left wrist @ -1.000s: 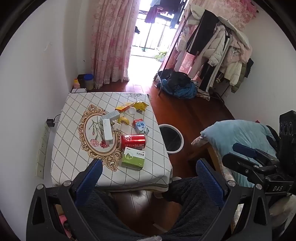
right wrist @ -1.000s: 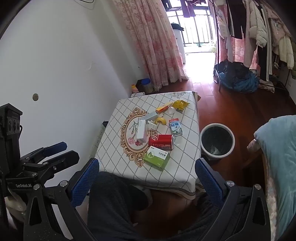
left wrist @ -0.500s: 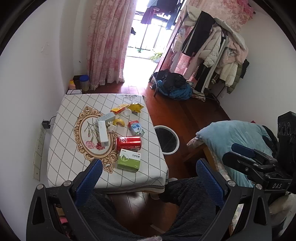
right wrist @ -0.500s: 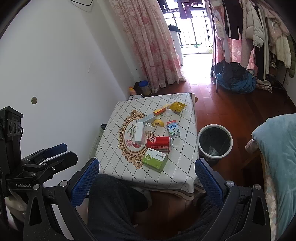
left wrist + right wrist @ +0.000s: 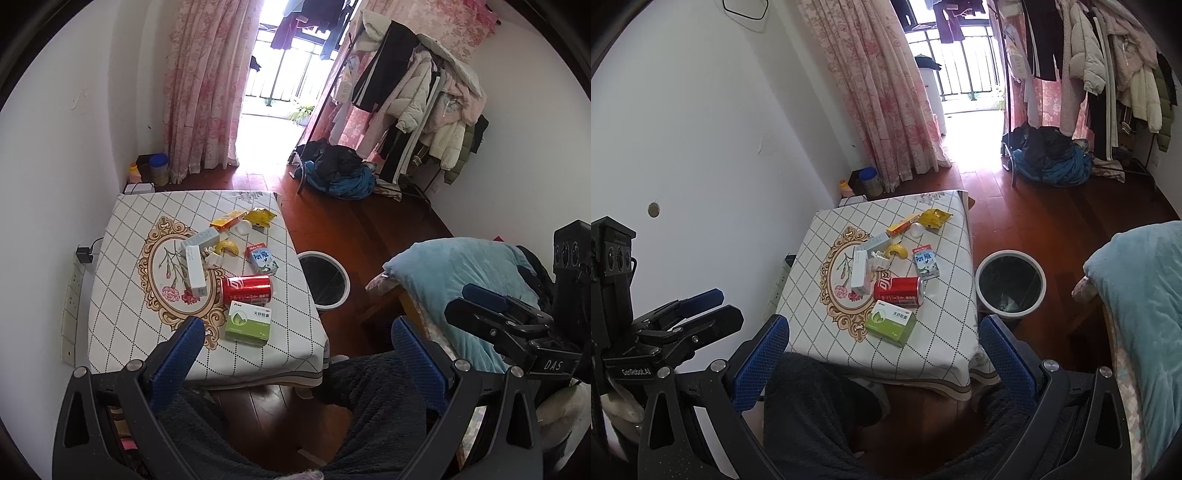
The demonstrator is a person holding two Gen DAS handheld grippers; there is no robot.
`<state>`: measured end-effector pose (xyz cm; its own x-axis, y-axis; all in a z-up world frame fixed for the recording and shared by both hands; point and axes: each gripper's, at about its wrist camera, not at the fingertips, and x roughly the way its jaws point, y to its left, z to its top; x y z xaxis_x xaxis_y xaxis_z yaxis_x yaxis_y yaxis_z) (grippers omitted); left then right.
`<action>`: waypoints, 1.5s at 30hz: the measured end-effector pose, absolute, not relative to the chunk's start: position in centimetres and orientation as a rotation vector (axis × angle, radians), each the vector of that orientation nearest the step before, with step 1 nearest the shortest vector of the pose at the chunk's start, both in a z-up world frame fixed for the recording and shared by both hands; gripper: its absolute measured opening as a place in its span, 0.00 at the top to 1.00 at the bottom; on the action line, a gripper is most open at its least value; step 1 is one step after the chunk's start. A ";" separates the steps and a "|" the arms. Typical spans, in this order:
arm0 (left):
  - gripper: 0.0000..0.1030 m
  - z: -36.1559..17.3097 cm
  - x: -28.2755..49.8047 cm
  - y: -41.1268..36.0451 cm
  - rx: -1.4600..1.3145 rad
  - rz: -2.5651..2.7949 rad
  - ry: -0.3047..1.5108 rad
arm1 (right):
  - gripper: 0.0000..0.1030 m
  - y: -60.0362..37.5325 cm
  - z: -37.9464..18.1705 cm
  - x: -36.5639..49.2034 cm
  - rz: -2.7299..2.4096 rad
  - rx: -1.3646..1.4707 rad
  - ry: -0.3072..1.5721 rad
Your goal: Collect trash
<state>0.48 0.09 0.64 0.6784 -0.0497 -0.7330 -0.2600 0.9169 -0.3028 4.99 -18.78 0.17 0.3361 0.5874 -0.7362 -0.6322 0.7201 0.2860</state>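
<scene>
While both grippers hang back over the person's dark-trousered lap, the trash sits untouched on the desk [image 5: 122, 295] ahead. Left gripper [image 5: 295, 354]: fingers spread wide, nothing between them; near desk edge partly hidden behind the left finger. Right gripper [image 5: 882, 354]: fingers also wide apart and empty.

Left to right on the checked cloth: long white box [image 5: 195, 271] lying on the floral medallion, a second pale box [image 5: 199, 238] just behind it, small crumpled white bits [image 5: 212, 260] touching it, too small to identify. Yellow curved piece [image 5: 227, 246] beside those. Orange-yellow box [image 5: 227, 220] and yellow wrapper [image 5: 260, 218] at the far side, with a small white round thing [image 5: 243, 229] between them, unclear what it is. Red can [image 5: 246, 289] lies on its side, touching the green box [image 5: 248, 323] in front of it. Milk carton [image 5: 262, 258] lies flat near the right edge.

On the floor just right of the desk, white-rimmed bin [image 5: 1010, 290] with dark liner; from the right wrist view something pale lies at the bottom, hard to make out. From the left wrist view the bin [image 5: 325, 280] is partly cut off by the desk corner.
</scene>
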 end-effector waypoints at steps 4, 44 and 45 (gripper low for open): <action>0.00 0.8 0.5 0.1 -0.405 0.118 0.820 | 0.00 -18.8 0.4 5.1 0.796 -0.055 0.934; 0.00 2.0 1.0 -0.6 -0.400 0.111 0.803 | 0.00 -18.9 1.0 5.2 0.786 -0.054 0.920; 0.00 1.9 1.0 -0.6 -0.400 0.111 0.804 | 0.00 -18.8 1.0 5.2 0.786 -0.054 0.919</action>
